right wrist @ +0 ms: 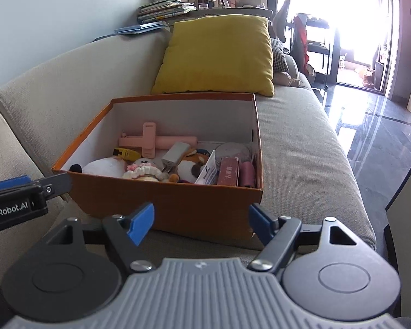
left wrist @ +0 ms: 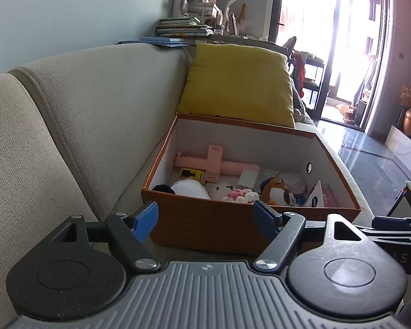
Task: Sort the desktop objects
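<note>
An orange cardboard box [left wrist: 205, 219] [right wrist: 167, 203] with white inner walls sits on a beige sofa. Inside lie a pink selfie stick [left wrist: 213, 164] [right wrist: 153, 141], a yellow toy car [left wrist: 191, 174] [right wrist: 127, 153], a white plush [left wrist: 190, 187] [right wrist: 104, 167], a crocheted pink-and-white piece [left wrist: 241, 195] [right wrist: 145, 171], an orange-and-white plush [left wrist: 278, 192] [right wrist: 190, 166], a grey adapter [right wrist: 175, 152] and a brown packet [right wrist: 228, 171]. My left gripper [left wrist: 205, 219] hovers open before the box's near wall, nothing between its blue fingers. My right gripper [right wrist: 201, 223] is likewise open and empty at that wall.
A yellow cushion [left wrist: 238, 82] [right wrist: 219, 54] leans behind the box. The sofa backrest [left wrist: 82, 109] rises on the left. A desk with stacked books [left wrist: 180, 27] stands beyond. Glossy dark floor [right wrist: 383, 137] lies right of the sofa seat [right wrist: 301, 150].
</note>
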`<state>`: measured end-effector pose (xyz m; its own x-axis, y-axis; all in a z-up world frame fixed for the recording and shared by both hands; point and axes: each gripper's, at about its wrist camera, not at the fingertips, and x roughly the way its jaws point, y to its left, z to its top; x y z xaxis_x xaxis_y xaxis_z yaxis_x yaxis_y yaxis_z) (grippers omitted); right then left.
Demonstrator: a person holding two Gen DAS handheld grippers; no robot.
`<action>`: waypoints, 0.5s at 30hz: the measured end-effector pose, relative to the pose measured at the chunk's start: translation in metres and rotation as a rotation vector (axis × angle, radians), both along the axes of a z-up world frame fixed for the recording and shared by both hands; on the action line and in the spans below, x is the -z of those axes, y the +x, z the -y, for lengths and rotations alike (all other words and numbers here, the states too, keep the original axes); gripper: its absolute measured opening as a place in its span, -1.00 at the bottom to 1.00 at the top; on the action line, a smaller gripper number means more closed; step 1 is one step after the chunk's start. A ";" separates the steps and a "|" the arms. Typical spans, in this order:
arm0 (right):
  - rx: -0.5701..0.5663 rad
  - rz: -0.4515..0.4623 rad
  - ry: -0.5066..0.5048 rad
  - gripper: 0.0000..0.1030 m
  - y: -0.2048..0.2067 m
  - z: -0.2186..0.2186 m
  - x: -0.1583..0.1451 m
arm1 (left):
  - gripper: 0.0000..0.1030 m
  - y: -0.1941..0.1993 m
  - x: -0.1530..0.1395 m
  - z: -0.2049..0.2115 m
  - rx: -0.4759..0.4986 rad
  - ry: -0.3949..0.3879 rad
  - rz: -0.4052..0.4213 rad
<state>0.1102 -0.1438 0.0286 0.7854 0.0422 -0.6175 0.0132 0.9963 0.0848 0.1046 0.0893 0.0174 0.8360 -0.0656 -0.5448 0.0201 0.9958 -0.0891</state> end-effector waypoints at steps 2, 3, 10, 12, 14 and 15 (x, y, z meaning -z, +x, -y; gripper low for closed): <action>0.001 0.008 0.000 0.50 -0.001 -0.001 -0.002 | 0.74 -0.003 -0.004 0.000 0.009 -0.003 0.015; 0.001 0.014 0.001 0.51 -0.002 -0.001 -0.004 | 0.74 -0.004 -0.006 0.001 0.010 -0.002 0.022; -0.013 0.054 -0.004 0.58 -0.011 -0.007 -0.012 | 0.74 -0.010 -0.012 0.003 0.010 -0.006 0.038; -0.016 0.050 -0.001 0.58 -0.012 -0.008 -0.012 | 0.74 -0.011 -0.011 0.003 0.012 -0.004 0.037; -0.019 0.045 0.000 0.58 -0.014 -0.008 -0.011 | 0.74 -0.012 -0.011 0.003 0.015 -0.002 0.037; -0.021 0.040 0.000 0.58 -0.014 -0.009 -0.010 | 0.74 -0.012 -0.011 0.003 0.016 -0.002 0.035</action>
